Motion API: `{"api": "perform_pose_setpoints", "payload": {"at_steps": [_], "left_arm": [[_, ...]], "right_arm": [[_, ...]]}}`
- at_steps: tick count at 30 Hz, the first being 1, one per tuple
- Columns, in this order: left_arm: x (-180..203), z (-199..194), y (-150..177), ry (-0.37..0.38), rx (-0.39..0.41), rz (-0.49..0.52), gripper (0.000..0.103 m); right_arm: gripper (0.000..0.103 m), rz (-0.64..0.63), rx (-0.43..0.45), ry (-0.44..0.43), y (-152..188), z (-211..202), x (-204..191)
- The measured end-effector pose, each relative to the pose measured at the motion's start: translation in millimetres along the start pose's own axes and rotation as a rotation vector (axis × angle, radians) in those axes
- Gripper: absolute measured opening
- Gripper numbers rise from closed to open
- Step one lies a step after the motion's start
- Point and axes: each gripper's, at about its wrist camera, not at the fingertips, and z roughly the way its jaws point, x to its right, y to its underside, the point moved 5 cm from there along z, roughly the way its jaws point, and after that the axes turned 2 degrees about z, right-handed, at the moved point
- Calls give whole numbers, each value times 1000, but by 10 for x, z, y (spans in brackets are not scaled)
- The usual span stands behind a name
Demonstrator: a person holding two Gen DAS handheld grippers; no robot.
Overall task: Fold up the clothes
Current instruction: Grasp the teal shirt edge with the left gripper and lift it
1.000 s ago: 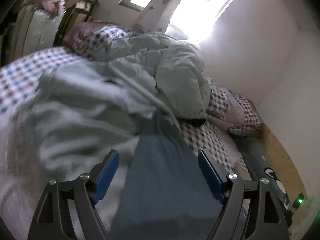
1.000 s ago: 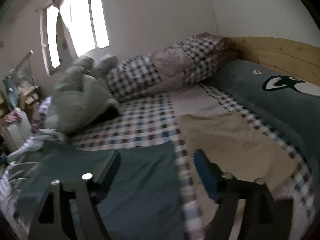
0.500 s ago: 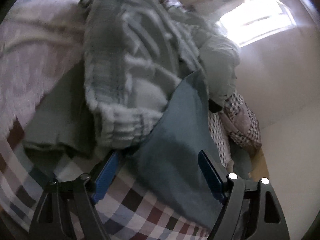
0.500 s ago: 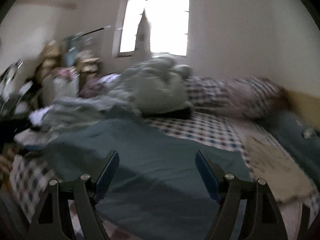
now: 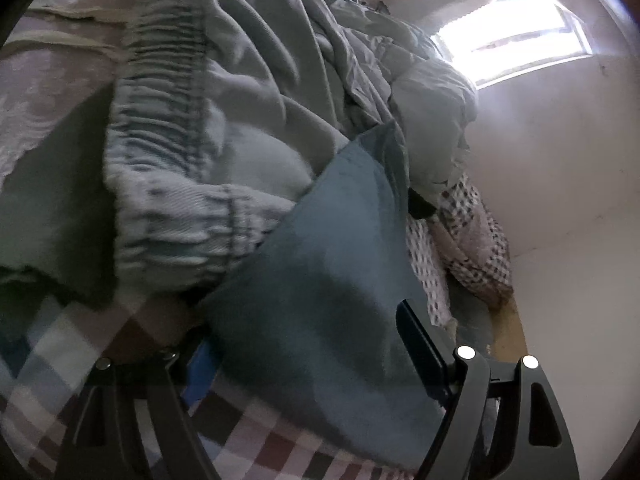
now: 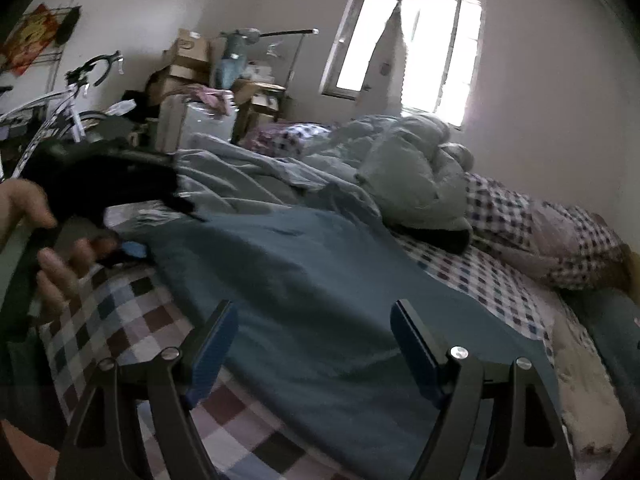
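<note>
Blue garment [image 6: 320,300] is lying spread flat on the checked bedsheet [image 6: 132,316], centre frame, prob. for folding. R gripper [image 6: 312,344] is hovering released over its near edge; L gripper [image 5: 308,364] is straddling a corner, jaws apart.

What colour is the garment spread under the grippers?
Plain teal blue garment; clearest in the right wrist view.

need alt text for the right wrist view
Open right tongs hover over a blue-grey garment spread on a checked bedsheet. At left, a hand holds the left tongs at the garment's edge; a window glows behind.
</note>
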Motion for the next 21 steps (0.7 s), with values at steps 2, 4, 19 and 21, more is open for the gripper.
{"api": "perform_pose_setpoints", "payload": {"at_steps": [2,4,19,21], "left_arm": [[-10,-33,-12,21,16,-27,84],[-22,-70,-20,37,31,-50,77],[-15,-234,-117,39,43,-28,4],[19,-269,-134,59,44,-21,3]], "right_arm": [[82,-23,2,-12,-7,9,-78],[82,-50,3,-18,8,12,-149],[82,-363,-19,28,252,251,-711],[82,-388,-19,46,262,306,-757]]}}
